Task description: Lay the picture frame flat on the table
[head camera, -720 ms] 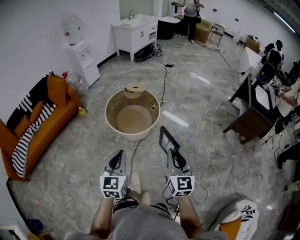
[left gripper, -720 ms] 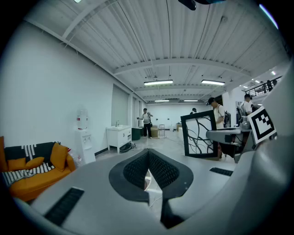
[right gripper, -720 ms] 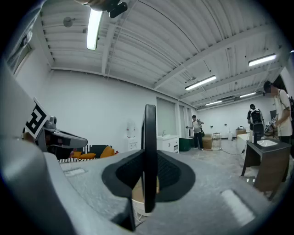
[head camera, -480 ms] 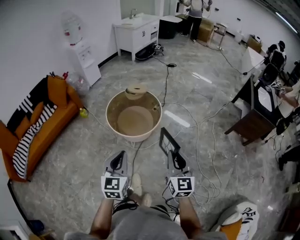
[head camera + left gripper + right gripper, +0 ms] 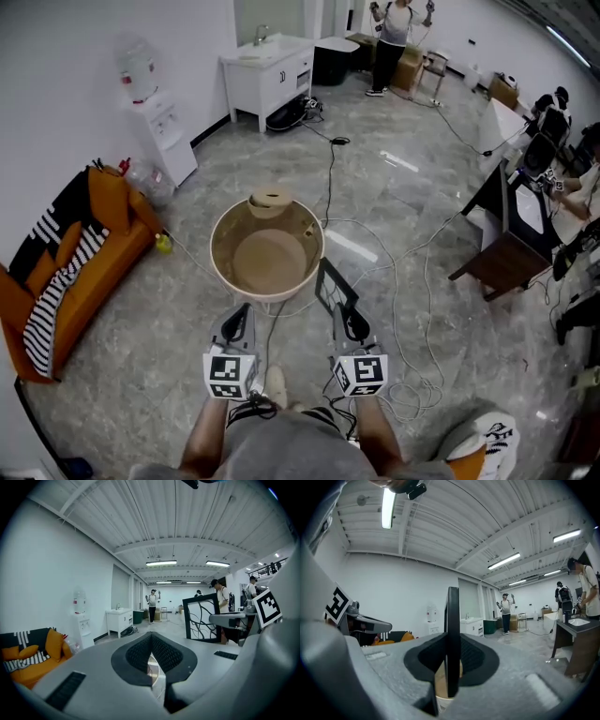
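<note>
Right gripper (image 5: pixel 353 323) is clenched on the picture frame (image 5: pixel 336 289), and its own view shows it plainly: the thin black edge of the frame (image 5: pixel 453 620) runs straight up between the pads, pinched near the lower end of one side rail. So the frame rides upright in the air, out ahead of the person, its far edge near the rim of the round desk (image 5: pixel 217 246) but not over it yet. Left gripper (image 5: pixel 234 323) sits alongside, clamped closed on nothing, pads together in its own view (image 5: pixel 151 660), and from there the frame's face shows: a pale panel with dark branching lines (image 5: pixel 201 618) inside a black border. It looks stiff and fairly light, yet held by one narrow rail it will want to swing, and a smooth rail could slip in the pads. Whether the face is glazed can't be told, so best treat it as fragile. The sound hold is on the border, never the panel. A round tan thing (image 5: pixel 270 200) sits at the desk's far rim, well apart from the bare middle.
</note>
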`<state>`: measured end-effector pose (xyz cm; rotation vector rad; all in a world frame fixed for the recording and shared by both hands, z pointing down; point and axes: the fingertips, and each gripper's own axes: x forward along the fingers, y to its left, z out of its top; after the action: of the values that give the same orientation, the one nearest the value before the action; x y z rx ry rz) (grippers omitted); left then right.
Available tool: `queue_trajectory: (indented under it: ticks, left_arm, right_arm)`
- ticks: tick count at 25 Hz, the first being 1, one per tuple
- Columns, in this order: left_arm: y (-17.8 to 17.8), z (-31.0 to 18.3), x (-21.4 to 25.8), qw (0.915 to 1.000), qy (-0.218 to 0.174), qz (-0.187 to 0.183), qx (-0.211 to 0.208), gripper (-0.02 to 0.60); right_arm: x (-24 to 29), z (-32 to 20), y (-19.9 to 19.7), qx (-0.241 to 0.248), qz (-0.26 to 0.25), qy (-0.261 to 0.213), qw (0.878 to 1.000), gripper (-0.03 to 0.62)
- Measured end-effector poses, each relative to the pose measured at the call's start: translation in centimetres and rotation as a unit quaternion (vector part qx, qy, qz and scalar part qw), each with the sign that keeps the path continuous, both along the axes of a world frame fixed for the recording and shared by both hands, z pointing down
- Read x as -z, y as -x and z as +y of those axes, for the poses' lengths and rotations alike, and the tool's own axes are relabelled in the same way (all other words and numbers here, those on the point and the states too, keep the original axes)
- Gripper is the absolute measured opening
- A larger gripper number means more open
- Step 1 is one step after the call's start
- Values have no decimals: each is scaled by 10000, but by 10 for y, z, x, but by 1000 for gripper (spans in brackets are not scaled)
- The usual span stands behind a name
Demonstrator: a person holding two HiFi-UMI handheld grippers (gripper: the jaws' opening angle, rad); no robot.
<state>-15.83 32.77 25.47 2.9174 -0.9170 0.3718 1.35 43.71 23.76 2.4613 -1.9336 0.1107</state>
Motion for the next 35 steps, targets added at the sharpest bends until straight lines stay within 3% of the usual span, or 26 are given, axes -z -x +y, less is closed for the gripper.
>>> queue_trajectory:
  ticks: [8, 17, 26, 35]
  left_arm:
    - [-16, -62, 9, 9997, -132, 162, -149, 17]
    - [-11, -119, 5, 9993, -226, 220, -194, 17]
    - [-2, -158, -4, 9996, -170, 220, 0, 17]
    - [-20, -206, -15, 9986, -119, 145, 495, 17]
  right_arm:
    - [6, -63, -8, -19, 52, -42, 10000, 66]
    - [0, -118, -7, -87, -114, -132, 9998, 66]
    - [-3, -161, 4, 142, -17, -82, 9999, 66]
    - [-22, -226, -23, 611, -202, 6, 9979, 66]
